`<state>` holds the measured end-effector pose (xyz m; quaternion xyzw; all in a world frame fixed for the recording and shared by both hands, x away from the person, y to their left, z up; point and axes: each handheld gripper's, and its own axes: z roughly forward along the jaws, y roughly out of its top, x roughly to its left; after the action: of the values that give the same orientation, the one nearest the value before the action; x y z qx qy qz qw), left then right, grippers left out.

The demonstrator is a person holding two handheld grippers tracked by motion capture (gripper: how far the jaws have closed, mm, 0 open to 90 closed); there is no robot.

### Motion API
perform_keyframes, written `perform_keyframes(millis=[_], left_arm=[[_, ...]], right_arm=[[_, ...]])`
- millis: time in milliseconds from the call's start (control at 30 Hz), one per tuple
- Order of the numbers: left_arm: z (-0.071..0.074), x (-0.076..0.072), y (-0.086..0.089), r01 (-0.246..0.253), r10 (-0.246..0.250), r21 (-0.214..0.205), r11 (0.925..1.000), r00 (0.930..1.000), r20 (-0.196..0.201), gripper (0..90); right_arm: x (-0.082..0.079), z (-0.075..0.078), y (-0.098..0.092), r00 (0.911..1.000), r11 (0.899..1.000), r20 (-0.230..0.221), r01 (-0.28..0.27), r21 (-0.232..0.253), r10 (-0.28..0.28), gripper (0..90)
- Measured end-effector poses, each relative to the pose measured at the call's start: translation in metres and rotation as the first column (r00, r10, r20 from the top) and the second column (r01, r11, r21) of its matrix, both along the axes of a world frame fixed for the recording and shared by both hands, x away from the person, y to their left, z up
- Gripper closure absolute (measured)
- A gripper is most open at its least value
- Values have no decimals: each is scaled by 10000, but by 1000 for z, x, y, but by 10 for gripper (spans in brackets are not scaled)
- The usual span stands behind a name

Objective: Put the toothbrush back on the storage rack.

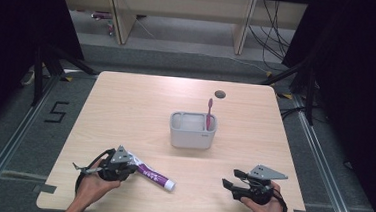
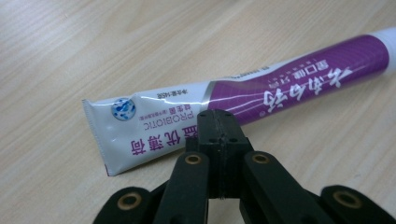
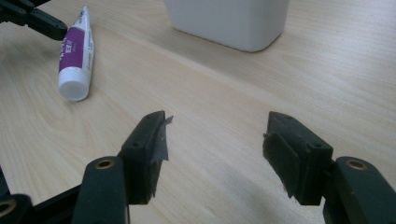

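A white and purple toothpaste tube (image 1: 154,177) lies flat on the wooden table (image 1: 125,111) at the front left, its white cap pointing right. My left gripper (image 1: 131,170) is at the tube's crimped end. In the left gripper view its jaws are pressed together with nothing between them, and the left gripper (image 2: 219,122) sits just in front of the tube (image 2: 243,93). My right gripper (image 1: 228,181) rests at the front right, and the right gripper (image 3: 215,128) stands open and empty. A pink toothbrush (image 1: 208,112) stands upright in a pale grey holder (image 1: 192,134) at the table's middle.
A small round hole (image 1: 220,94) sits in the tabletop near the far edge. The holder (image 3: 229,21) stands ahead of my right gripper, with the tube (image 3: 74,56) off to its left. Black stands and cables flank the table on the floor.
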<state>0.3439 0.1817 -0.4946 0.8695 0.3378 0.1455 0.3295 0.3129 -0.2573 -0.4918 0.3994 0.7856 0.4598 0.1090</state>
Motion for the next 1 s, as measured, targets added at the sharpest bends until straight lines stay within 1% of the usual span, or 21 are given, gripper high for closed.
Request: perform_keyframes(millis=[133, 200, 233, 267, 300, 367, 400, 433, 467, 533, 567, 633, 700, 767, 800, 833, 867, 900, 933, 967, 1000], left_arm=[[0, 7, -4, -103, 103, -73, 9999, 9999, 41, 896], [1, 9, -5, -24, 24, -61, 10000, 10000, -12, 896], [0, 9, -6, -134, 134, -160, 9998, 9999, 16, 896], [1, 11, -6, 9, -9, -72, 10000, 10000, -2, 897], [2, 11, -7, -37, 37, -83, 10000, 10000, -7, 896], [1, 14, -7, 21, -21, -27, 10000, 10000, 15, 896], [1, 14, -8, -11, 11, -83, 10000, 10000, -22, 896], [1, 15, -9, -48, 47, -123, 9999, 10000, -59, 896], [1, 16, -10, -108, 107, -114, 9999, 9999, -50, 896], [2, 17, -10, -30, 29, -105, 9999, 10000, -62, 896], [2, 18, -11, -96, 95, -114, 9999, 9999, -63, 896], [3, 20, -12, -41, 41, -20, 10000, 10000, 53, 896], [3, 20, -14, -91, 90, -125, 9999, 9999, -75, 896], [3, 22, -14, -116, 116, -87, 9999, 9999, 18, 896], [3, 22, -15, -79, 79, -120, 9999, 9999, -63, 896], [2, 22, -15, -86, 85, -147, 9999, 9999, -70, 896], [2, 23, -16, -157, 156, -168, 9997, 9999, -24, 896], [2, 23, -16, -98, 96, -143, 9999, 9999, -88, 896], [2, 24, -16, -49, 49, -132, 9999, 10000, -60, 896], [3, 24, -16, -34, 33, -110, 9999, 10000, -50, 896], [2, 25, -18, -164, 164, -195, 9997, 9999, -4, 896]], right_arm=[[0, 0, 0, 10000, 10000, -13, 2, -8, -2, 395], [0, 0, 0, 10000, 10000, -9, -9, 3, 9, 395], [0, 0, 0, 10000, 10000, -20, -16, 8, 16, 395], [2, 0, -1, 9997, 9998, 171, -145, -136, 148, 395], [2, -1, -2, 9996, 9997, 241, -136, -185, 141, 395], [2, -1, -1, 9996, 9997, 176, -198, -135, 200, 395], [2, -1, -2, 9997, 9997, 47, -251, -60, 252, 396], [2, -1, -2, 9995, 9994, 213, -222, -264, 228, 395], [2, -1, -2, 9997, 9998, 194, -130, -167, 133, 395], [2, -1, -2, 9997, 9998, 216, -57, -208, 62, 395], [2, -2, -3, 9996, 9998, 272, -59, -207, 65, 396], [2, -2, -4, 9998, 9997, 206, -33, -250, 38, 396], [3, -1, -5, 9999, 9997, 168, -11, -241, 15, 396], [3, -2, -5, 9998, 9997, 187, -23, -233, 28, 396], [4, -2, -4, 9999, 9998, 155, -72, -165, 74, 396], [4, -2, -3, 9999, 9999, 90, -126, -118, 127, 396], [1, -2, -1, 9999, 10000, -150, 69, 22, -69, 397], [4, -3, -2, 9998, 9998, 106, -139, -170, 141, 397], [4, -2, -1, 9998, 9997, -69, -213, -107, 212, 397], [3, -3, 1, 10000, 10000, -55, -40, -46, 39, 397], [4, -2, 0, 9999, 9996, 95, -140, -231, 142, 397]])
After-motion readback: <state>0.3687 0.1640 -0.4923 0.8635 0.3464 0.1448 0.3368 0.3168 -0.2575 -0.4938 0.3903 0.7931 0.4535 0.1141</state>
